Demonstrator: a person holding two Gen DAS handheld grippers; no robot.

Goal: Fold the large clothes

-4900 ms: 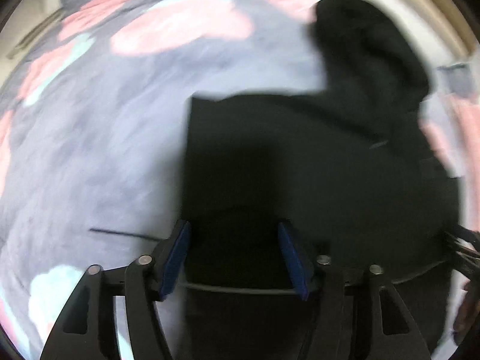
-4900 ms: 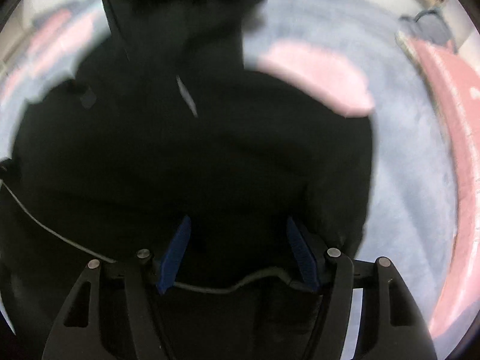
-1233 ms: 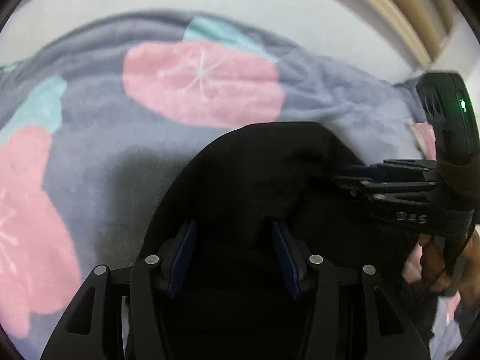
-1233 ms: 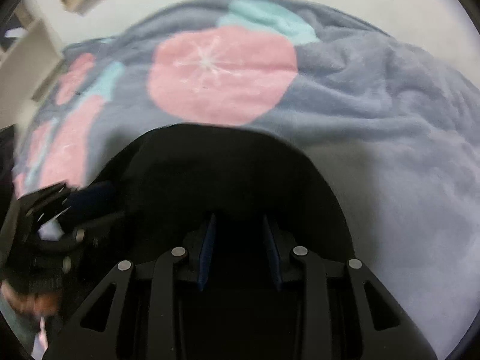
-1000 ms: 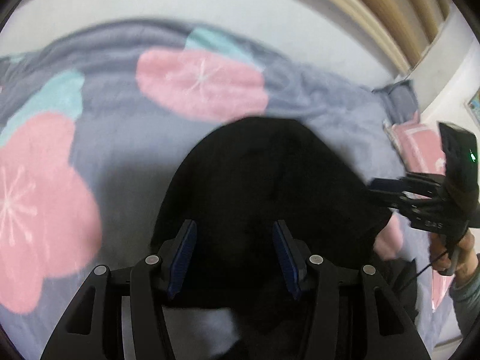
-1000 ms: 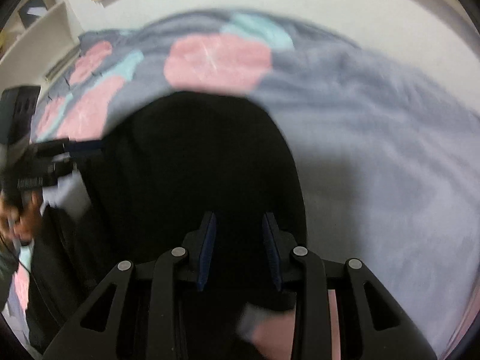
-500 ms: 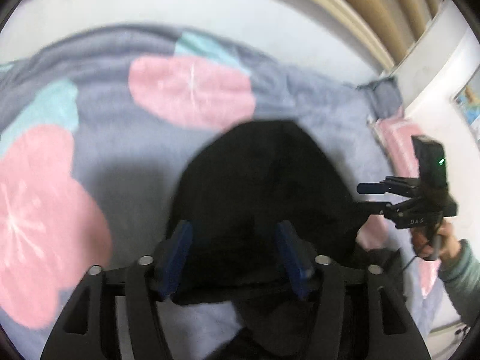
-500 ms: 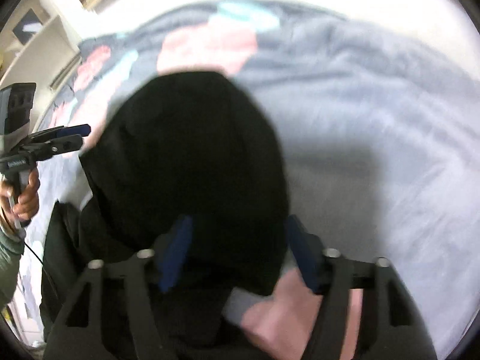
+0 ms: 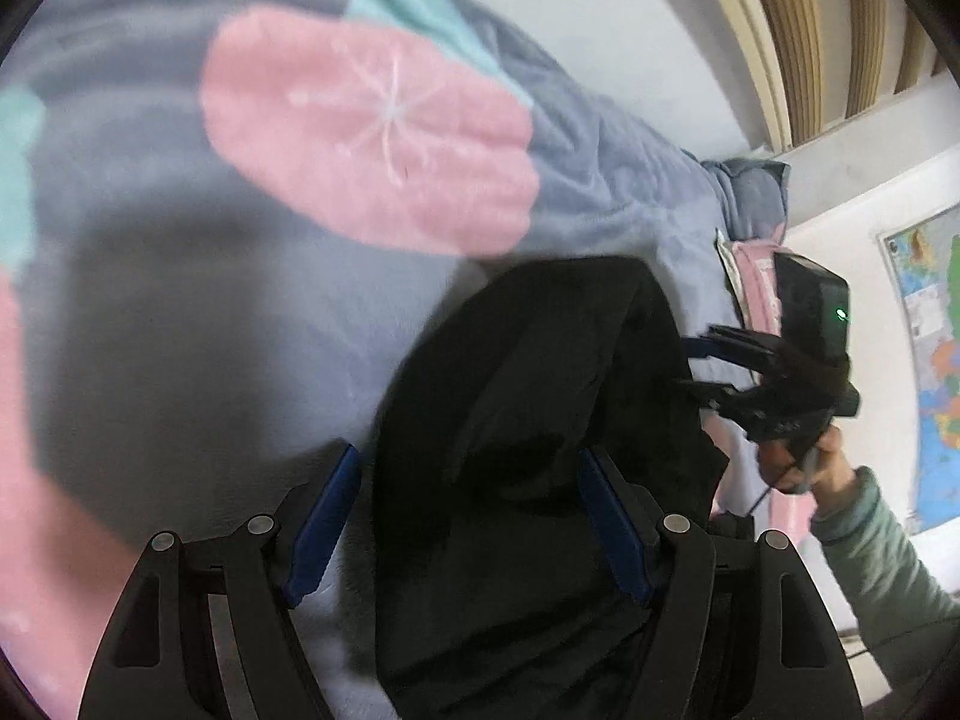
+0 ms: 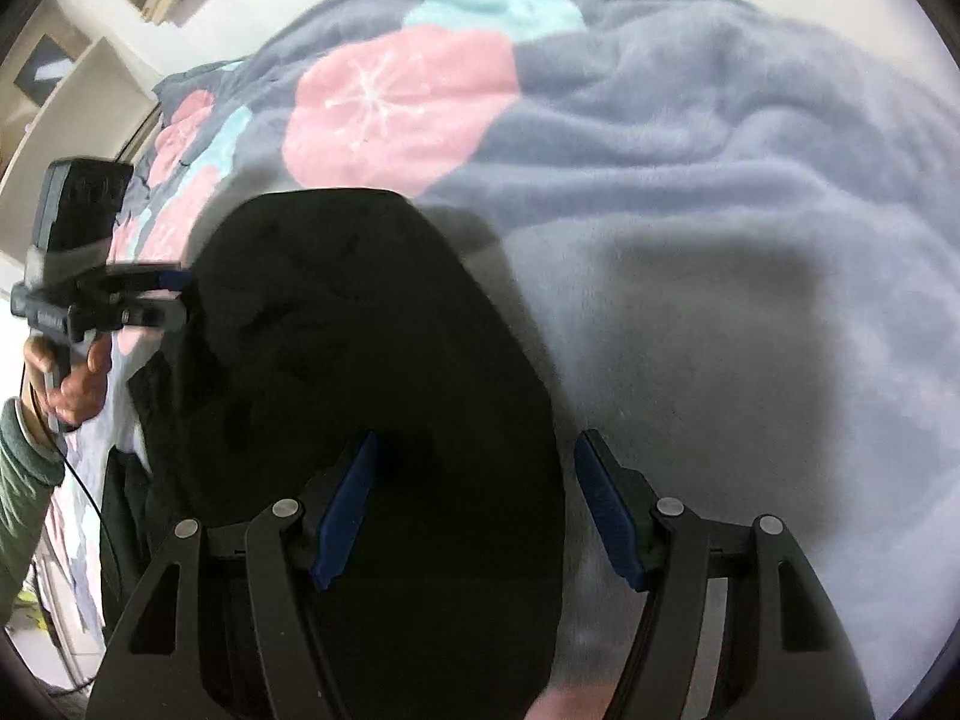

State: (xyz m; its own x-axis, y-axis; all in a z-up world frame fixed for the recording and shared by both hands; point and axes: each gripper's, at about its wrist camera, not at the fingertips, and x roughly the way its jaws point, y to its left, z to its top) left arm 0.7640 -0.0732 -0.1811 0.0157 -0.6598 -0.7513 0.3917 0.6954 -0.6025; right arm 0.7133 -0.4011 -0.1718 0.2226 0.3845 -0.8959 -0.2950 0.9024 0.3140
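Observation:
A black hooded garment (image 9: 528,420) lies on a grey blanket with pink flowers (image 9: 372,120); its rounded hood points away from me. My left gripper (image 9: 471,516) is open, its blue pads on either side of the dark cloth. My right gripper (image 10: 474,510) is open too, over the garment's (image 10: 360,360) right edge. In the left wrist view the right gripper (image 9: 774,384) hangs at the garment's right side. In the right wrist view the left gripper (image 10: 120,294) is at its left side.
The blanket (image 10: 720,240) covers a bed against a white wall. A pink pillow (image 9: 756,276) and a grey cushion (image 9: 750,192) lie at the bed's right end. A map (image 9: 936,360) hangs on the wall. Shelves (image 10: 72,90) stand at left.
Both grippers have opened wider, let go of the hood and drawn back. The hood now lies flat on the blanket.

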